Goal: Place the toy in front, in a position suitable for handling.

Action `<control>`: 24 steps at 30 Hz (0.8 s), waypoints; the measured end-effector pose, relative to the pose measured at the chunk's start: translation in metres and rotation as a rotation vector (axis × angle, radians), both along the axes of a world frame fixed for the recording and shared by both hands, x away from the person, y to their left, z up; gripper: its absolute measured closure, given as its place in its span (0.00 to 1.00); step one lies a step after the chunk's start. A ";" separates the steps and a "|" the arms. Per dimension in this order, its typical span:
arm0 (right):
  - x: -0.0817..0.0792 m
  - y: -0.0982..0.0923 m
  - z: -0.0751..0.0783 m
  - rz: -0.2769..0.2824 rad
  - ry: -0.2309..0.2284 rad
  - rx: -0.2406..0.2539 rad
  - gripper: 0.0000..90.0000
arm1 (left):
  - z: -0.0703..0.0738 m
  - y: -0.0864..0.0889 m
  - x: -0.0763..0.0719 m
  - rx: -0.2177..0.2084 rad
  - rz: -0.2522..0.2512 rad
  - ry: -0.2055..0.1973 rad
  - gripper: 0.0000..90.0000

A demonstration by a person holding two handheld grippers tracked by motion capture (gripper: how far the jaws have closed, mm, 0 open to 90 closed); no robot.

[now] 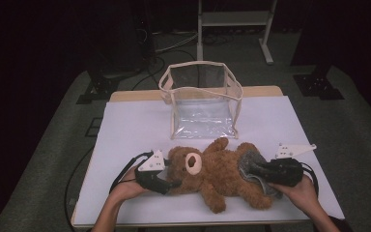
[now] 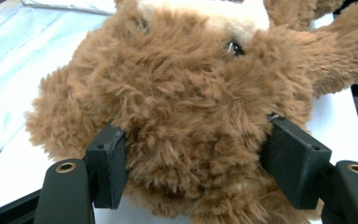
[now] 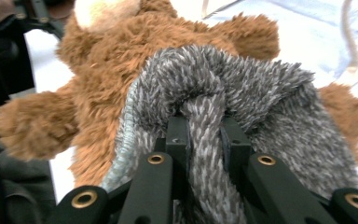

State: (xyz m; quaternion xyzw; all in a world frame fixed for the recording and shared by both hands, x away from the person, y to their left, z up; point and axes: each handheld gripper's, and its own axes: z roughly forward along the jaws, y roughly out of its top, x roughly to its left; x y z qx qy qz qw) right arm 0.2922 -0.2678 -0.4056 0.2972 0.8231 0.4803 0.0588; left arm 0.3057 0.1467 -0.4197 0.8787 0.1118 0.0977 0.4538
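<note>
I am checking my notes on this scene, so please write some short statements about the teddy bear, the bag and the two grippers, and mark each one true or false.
1. The teddy bear lies on the white table. True.
2. The right gripper is shut on grey knitted cloth. True.
3. The clear bag lies flat under the bear. False: it stands open behind the bear.
4. The left gripper has the bear's head between its jaws. True.
5. The bear is already inside the bag. False: it lies on the table in front of the bag.
</note>
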 end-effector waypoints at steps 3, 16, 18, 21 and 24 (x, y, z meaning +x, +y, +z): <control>0.005 0.001 0.001 -0.006 -0.007 -0.013 0.85 | -0.001 -0.006 -0.001 -0.011 0.002 0.002 0.33; 0.015 -0.026 0.008 -0.116 -0.049 -0.060 0.86 | -0.004 -0.049 0.008 -0.057 -0.017 0.043 0.34; 0.015 -0.032 0.010 -0.136 -0.057 -0.071 0.86 | -0.004 -0.058 0.008 -0.059 -0.012 0.032 0.34; 0.016 -0.041 0.014 -0.160 -0.061 -0.093 0.86 | -0.005 -0.066 0.009 -0.070 -0.005 0.022 0.34; 0.013 -0.041 0.027 -0.151 -0.081 -0.092 0.87 | -0.006 -0.067 0.010 -0.071 -0.003 0.007 0.33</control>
